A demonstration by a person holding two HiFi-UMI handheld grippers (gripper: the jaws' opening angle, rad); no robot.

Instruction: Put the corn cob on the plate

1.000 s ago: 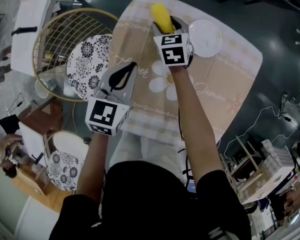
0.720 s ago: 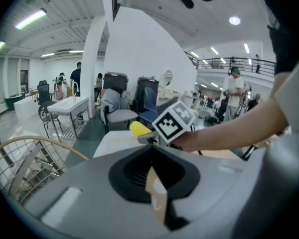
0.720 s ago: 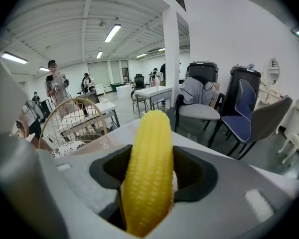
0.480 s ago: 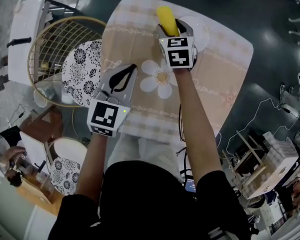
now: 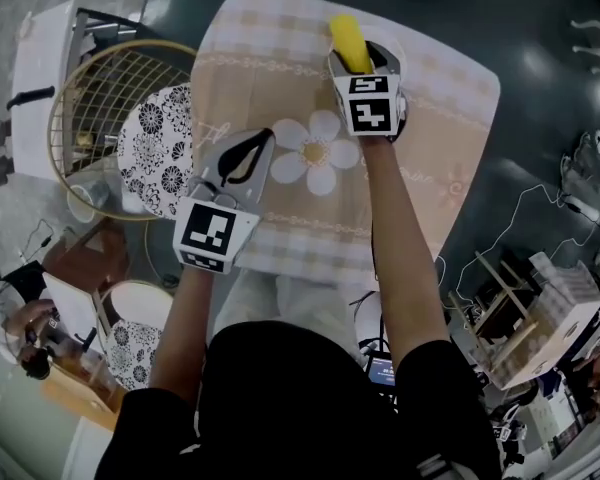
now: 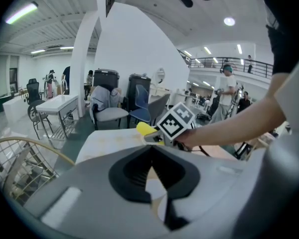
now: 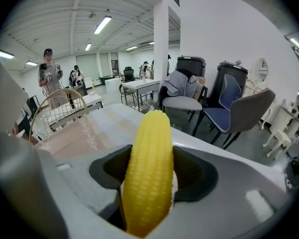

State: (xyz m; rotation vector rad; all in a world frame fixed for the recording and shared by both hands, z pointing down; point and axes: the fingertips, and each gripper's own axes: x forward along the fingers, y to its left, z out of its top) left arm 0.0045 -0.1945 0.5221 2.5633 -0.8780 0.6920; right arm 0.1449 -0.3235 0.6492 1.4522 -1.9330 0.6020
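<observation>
The corn cob (image 7: 148, 176) is a glossy yellow spindle, ribbed with neat rows of kernels and blunt at the tip. The right hand-held gripper (image 5: 352, 56) clamps it between its grey jaws. The cob's lower part is sunk in the black-lined pocket and its tip stands out ahead.

In the head view the cob sits beyond the daisy (image 5: 315, 153) printed on the tablecloth (image 5: 430, 158), toward the desk's far edge. Of the white plate (image 5: 400, 54) only a pale curved sliver shows, also beyond the daisy and just right of that gripper. Whether the cob touches it cannot be told.

The left hand-held gripper (image 5: 264, 135) hangs just left of the daisy. Its jaws are drawn together to a thin slit with nothing in them, and its own view shows the black ribbed pads meeting in a V.

The cloth is soft beige, checked along its borders, with script lettering. Well left of the daisy, off the desk, a round gold wire frame (image 5: 90, 88) holds a black-and-white floral cushion (image 5: 155, 143).

Only the left gripper view shows the other gripper side-on, with its marker cube (image 6: 178, 123) and the yellow tip poking past it. Only the right gripper view gives the kernel texture, plus a grey chair (image 7: 182, 101) and a blue chair (image 7: 229, 108) behind. The head view alone shows both bare forearms.
</observation>
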